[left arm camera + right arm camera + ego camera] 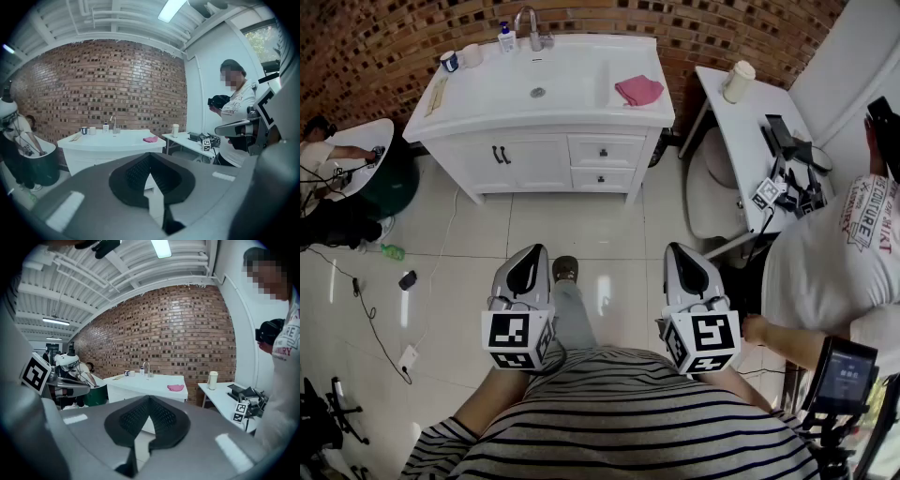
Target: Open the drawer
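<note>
A white vanity (487, 103) stands against the brick wall across the tiled floor, far from both grippers. It has two stacked drawers on its right side, the upper drawer (605, 150) above the lower drawer (602, 178), both closed, each with a small dark knob. My left gripper (530, 255) and right gripper (681, 253) are held side by side in front of my body and point towards the vanity. Both are shut with nothing between the pads. The left gripper view shows the vanity (110, 143) beyond the shut left gripper (149, 158). The right gripper (149, 400) frames the vanity (145, 382) likewise.
On the vanity top lie a pink cloth (638, 90), a faucet (528, 23), a soap bottle (505, 37) and a mug (450, 61). A white side table (741, 131) with a paper cup (738, 81) stands at the right, beside a person (844, 244). A green tub (389, 183) and cables (366, 300) are at the left.
</note>
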`<state>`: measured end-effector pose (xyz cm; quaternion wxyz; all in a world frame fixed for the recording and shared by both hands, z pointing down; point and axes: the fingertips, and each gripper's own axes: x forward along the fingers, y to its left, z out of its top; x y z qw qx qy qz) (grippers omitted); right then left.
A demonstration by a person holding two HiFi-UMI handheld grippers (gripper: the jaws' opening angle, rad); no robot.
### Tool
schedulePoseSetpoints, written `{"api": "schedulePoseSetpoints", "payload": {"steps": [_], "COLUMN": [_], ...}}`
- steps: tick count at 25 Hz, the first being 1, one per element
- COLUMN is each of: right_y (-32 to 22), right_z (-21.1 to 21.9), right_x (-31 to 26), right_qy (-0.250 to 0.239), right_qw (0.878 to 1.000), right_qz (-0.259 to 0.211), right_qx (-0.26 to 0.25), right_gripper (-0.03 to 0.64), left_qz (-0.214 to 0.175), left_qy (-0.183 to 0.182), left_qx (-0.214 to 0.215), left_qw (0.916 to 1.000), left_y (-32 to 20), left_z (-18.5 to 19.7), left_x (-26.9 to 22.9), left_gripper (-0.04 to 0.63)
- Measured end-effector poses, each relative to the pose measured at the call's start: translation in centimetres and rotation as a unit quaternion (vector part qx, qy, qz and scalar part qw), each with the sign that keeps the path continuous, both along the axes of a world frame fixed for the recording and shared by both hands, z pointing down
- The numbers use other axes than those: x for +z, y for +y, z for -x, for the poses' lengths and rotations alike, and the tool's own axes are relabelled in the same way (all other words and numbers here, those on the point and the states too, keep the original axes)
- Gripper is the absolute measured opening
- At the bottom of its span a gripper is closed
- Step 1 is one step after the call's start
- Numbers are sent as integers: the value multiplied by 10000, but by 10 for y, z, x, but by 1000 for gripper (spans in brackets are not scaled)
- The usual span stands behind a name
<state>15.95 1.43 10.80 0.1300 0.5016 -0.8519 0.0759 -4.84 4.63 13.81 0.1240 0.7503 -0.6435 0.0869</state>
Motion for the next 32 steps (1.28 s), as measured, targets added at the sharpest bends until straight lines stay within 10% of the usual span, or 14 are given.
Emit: {"api": "schedulePoseSetpoints", "payload": {"steps": [17,32], "right_y": [-284,-346], "right_z": [135,158], "right_x": [60,460], "right_qy": [184,141], "right_qw": [9948,9988], "right_qz": [534,250], "right_qx": [852,404], "right_gripper": [2,3], "left_qz": [203,-436], "left_qy": [-152,-270], "left_qx": [1133,514], "left_qw": [9932,9974], "left_y": [-317,-354], "left_z": [140,177], "left_x": [50,349], "left_gripper": [15,15]}}
